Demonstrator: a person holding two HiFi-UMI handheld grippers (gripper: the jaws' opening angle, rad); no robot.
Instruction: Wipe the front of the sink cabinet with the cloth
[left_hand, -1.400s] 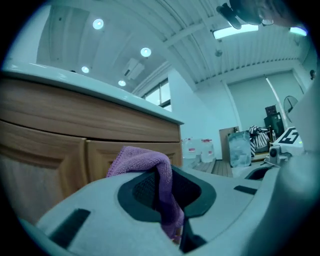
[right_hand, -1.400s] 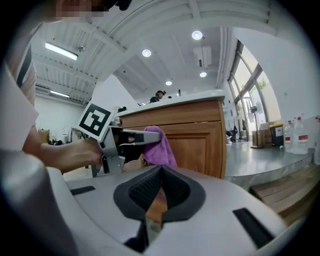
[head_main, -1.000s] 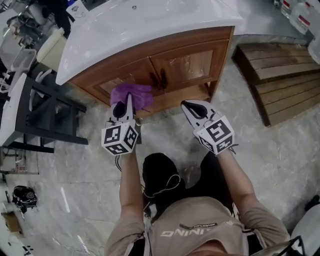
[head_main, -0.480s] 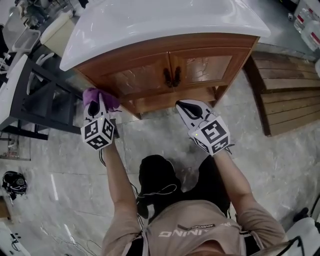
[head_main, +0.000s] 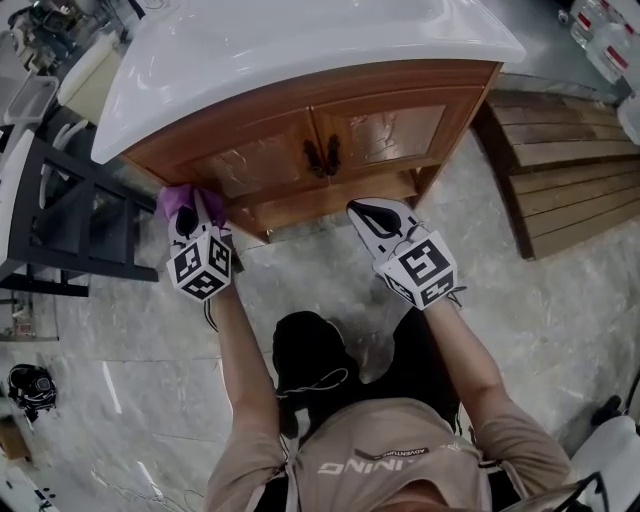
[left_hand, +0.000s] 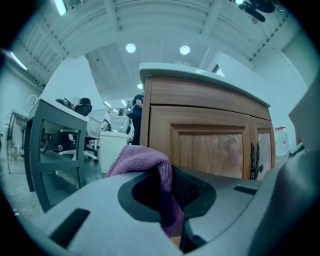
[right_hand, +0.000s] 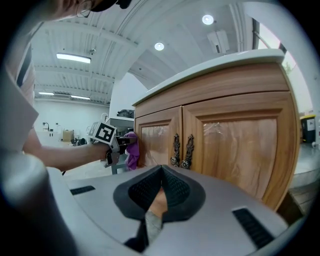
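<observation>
**A:** What are the left tongs doing?

**B:** They are pinching the cloth. A purple fold is clamped between the pads, and the loose part bunches out over one jaw. Held that way, the free wad faces the wood, so I judge it serves as the wiping pad.

**A:** And the right tongs?

**B:** Pressed together with nothing in them. They hang low in front of the cabinet, below the handles, apart from the wood. They look parked, out of the wiping hand's way.

**A:** Where does the cloth sit?

**B:** At the cabinet's left front edge, beside the left door, low down. From the right gripper view it seems to touch the wood, though I can't be sure of the contact.

**A:** Which way does it run?

**B:** It is crumpled, but its long axis is roughly up and down, drooping from the jaws toward the floor. Its bulk points at the cabinet front.

**A:** Why so low?

**B:** The person crouches, so both arms reach the front level.
</observation>
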